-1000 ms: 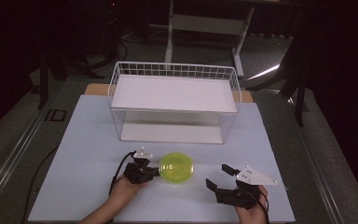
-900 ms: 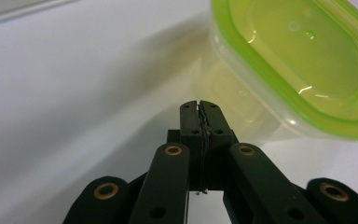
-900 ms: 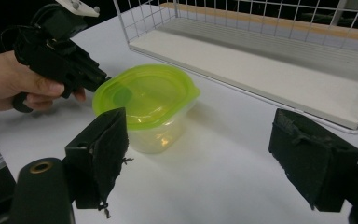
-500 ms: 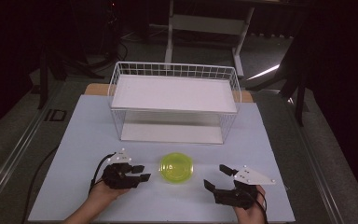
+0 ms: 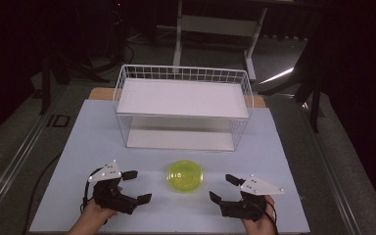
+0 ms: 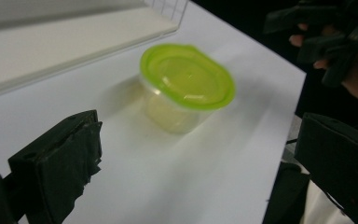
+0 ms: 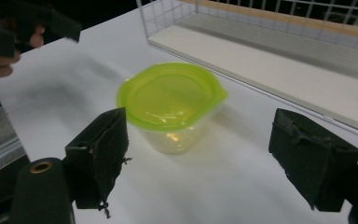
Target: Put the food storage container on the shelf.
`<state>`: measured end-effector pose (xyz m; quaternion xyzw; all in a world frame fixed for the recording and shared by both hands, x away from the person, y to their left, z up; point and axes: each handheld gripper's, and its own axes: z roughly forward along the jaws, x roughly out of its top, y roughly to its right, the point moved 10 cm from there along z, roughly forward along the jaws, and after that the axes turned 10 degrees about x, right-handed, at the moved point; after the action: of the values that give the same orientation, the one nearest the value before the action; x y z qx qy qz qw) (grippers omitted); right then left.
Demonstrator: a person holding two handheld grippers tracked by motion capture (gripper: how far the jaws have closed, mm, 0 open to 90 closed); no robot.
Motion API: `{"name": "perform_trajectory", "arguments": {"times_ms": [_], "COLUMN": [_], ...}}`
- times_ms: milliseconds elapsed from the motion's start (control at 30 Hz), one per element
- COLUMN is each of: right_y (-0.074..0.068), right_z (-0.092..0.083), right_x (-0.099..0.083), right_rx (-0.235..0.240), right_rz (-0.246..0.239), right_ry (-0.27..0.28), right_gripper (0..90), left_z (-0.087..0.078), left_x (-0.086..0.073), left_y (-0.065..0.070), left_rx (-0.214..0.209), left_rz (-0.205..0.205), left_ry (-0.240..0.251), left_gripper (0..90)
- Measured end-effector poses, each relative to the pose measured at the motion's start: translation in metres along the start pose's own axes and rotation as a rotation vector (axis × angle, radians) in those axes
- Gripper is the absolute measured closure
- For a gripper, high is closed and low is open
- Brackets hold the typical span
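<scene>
Table (image 5: 88, 142): tub (image 5: 185, 176) btwn tools, untouched.

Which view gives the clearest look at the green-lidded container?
The right gripper view: the container is sharp, showing its green lid, pour tab and clear body between that gripper's open jaws. The left gripper view shows it slightly blurred and farther off. The high view shows little but its lid from above.

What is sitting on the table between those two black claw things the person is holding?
In the high view, a small clear container with a green lid stands on the white table, between the left gripper and the right gripper, touching neither.
</scene>
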<state>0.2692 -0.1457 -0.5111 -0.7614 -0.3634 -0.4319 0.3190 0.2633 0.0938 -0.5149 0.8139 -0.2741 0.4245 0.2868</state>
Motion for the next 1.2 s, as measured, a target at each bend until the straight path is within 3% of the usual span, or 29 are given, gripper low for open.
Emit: {"name": "perform_trajectory", "arguments": {"times_ms": [133, 233, 400, 567, 833, 1033, 1200], "right_y": [-0.010, -0.013, -0.006, 0.004, 0.016, 0.022, 0.027], "right_z": [0.004, 0.006, 0.007, 0.013, 0.027, 0.029, 0.037], "right_x": [0.007, 0.013, 0.021, 0.026, 0.024, 0.025, 0.024], "right_rx": [0.026, 0.056, 0.068, 0.058, 0.057, 0.050, 0.030], "right_rz": [-0.037, -0.027, 0.008, 0.035, 0.106, 0.138, 0.116], "right_ry": [-0.013, -0.010, 0.000, -0.008, -0.012, 0.006, -0.025], "right_gripper": [19.6, 19.7, 19.7, 19.7, 19.7, 19.5, 16.4], "left_z": [-0.001, 0.001, 0.010, 0.024, 0.045, 0.056, 0.066], "left_x": [0.011, 0.018, 0.028, 0.033, 0.033, 0.027, 0.024], "left_y": [0.004, 0.007, 0.010, 0.008, 0.007, 0.004, 0.001], "left_rx": [-0.001, 0.001, -0.036, -0.062, -0.049, -0.033, -0.016], "left_rz": [0.011, 0.027, 0.020, -0.018, -0.029, -0.062, -0.075], "left_ry": [0.009, 0.016, 0.018, -0.005, -0.043, -0.075, -0.113], "left_gripper": [1.5, 1.5, 1.5, 1.5, 1.5, 1.5, 1.5]}}
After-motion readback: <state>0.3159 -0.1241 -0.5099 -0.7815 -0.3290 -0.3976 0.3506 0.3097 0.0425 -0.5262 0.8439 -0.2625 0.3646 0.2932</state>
